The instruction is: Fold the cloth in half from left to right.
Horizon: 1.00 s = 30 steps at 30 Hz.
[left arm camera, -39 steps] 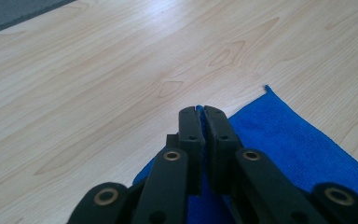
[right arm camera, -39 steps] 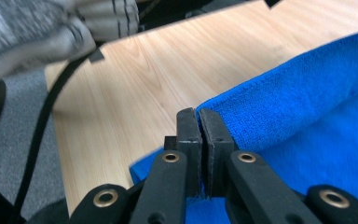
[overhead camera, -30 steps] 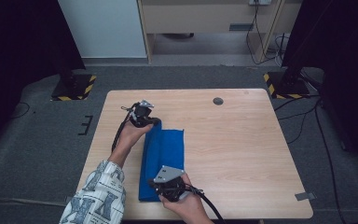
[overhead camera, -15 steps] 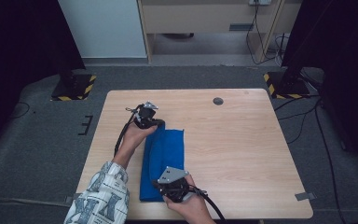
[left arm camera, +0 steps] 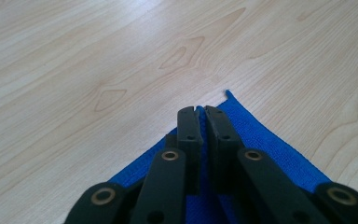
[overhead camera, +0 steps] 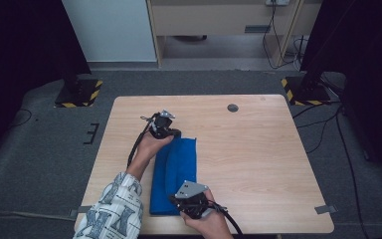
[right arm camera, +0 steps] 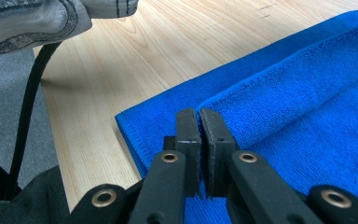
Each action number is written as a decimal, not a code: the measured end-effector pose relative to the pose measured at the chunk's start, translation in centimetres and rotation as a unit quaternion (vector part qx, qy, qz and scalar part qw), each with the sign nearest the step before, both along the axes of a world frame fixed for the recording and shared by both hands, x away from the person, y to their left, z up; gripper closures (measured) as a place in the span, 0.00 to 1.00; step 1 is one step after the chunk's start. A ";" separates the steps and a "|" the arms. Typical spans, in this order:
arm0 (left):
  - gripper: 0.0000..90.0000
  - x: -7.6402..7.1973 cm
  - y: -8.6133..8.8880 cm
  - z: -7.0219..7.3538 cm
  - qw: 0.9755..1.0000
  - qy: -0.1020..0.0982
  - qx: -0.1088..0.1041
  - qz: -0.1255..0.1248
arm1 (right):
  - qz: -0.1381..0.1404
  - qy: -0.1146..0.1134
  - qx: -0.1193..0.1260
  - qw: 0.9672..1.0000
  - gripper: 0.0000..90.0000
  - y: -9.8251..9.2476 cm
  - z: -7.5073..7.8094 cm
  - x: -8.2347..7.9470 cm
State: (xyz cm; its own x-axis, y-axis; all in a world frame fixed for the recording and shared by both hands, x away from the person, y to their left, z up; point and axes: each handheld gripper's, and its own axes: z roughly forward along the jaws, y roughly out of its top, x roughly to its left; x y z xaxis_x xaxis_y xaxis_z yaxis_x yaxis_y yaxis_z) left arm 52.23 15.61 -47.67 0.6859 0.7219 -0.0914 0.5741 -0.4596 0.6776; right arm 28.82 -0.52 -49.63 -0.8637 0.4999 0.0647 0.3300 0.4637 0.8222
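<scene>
One blue terry-cloth towel (overhead camera: pixel 175 172), folded lengthwise, lies on one light wooden rectangular table (overhead camera: pixel 258 159). Two black two-jaw grippers are over it, a left gripper (overhead camera: pixel 165 125) and a right gripper (overhead camera: pixel 189 196), each with one black cable. One small dark round disc (overhead camera: pixel 233 107) sits in the tabletop. Two black stand bases with yellow-and-black striped edges (overhead camera: pixel 79 93) rest on the grey floor. One patterned sleeve (overhead camera: pixel 114 209) is visible.

The left gripper (overhead camera: pixel 171 132) is held well forward on the table, the forearm in a patterned sleeve (overhead camera: pixel 114 211) reaching out to it, jaws pressed together. The right gripper (overhead camera: pixel 179 198) sits near the table's close edge, the right hand (overhead camera: pixel 206 219) gripping it from behind, jaws likewise closed.
</scene>
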 end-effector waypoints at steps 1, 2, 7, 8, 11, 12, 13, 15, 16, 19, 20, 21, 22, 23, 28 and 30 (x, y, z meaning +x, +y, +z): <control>0.95 0.0 -0.1 -0.1 1.000 0.003 0.001 -0.002 | -0.001 0.002 0.000 1.000 0.96 -0.1 0.0 0.0; 0.94 0.0 -0.2 -0.1 1.000 0.003 0.001 -0.003 | -0.001 0.001 0.000 1.000 0.96 -0.1 -0.1 0.0; 0.94 0.1 -0.5 -0.5 1.000 0.005 0.003 -0.003 | -0.005 0.003 -0.003 1.000 0.96 -0.5 -0.3 0.2; 0.94 0.1 -0.5 -0.5 1.000 0.005 0.002 -0.002 | -0.005 0.004 -0.005 1.000 0.96 -0.5 -0.3 0.2; 0.94 0.2 -0.4 -0.6 1.000 0.006 0.001 0.002 | -0.005 0.005 -0.006 1.000 0.96 -0.6 -0.3 0.1; 0.94 0.2 -0.4 -0.6 1.000 0.007 -0.002 0.004 | -0.005 0.006 -0.007 1.000 0.95 -0.7 -0.4 0.1; 0.94 0.2 -0.4 -0.5 1.000 0.006 -0.004 0.005 | -0.005 0.006 -0.007 1.000 0.96 -0.7 -0.4 0.1; 0.94 0.2 -0.4 -0.5 1.000 0.006 -0.005 0.005 | -0.004 0.007 -0.008 1.000 0.96 -0.8 -0.4 0.1; 0.94 0.2 -0.5 -0.5 1.000 0.006 -0.005 0.005 | -0.004 0.007 -0.009 1.000 0.96 -0.8 -0.4 0.1; 0.94 0.2 -0.6 -0.5 1.000 0.008 -0.010 0.005 | -0.004 0.009 -0.011 1.000 0.96 -0.9 -0.5 0.1; 0.94 0.2 -0.7 -0.5 1.000 0.007 -0.010 0.005 | -0.005 0.008 -0.010 1.000 0.96 -0.9 -0.5 0.1; 0.94 0.2 -0.8 -0.5 1.000 0.008 -0.010 0.002 | -0.006 0.009 -0.009 1.000 0.96 -1.0 -0.5 0.1; 0.94 0.1 -0.9 -0.5 1.000 0.008 -0.008 0.000 | -0.006 0.008 -0.010 1.000 0.96 -1.0 -0.4 0.1; 0.93 0.1 -0.9 -0.5 1.000 0.008 -0.007 -0.001 | -0.005 0.008 -0.010 1.000 0.96 -1.0 -0.4 0.0; 0.93 0.0 -1.3 -0.4 1.000 0.006 -0.008 -0.003 | -0.005 0.006 -0.006 1.000 0.96 -1.1 -0.2 -0.1; 0.93 0.0 -1.3 -0.4 1.000 0.006 -0.011 -0.002 | -0.007 0.008 -0.004 1.000 0.96 -1.1 -0.2 -0.1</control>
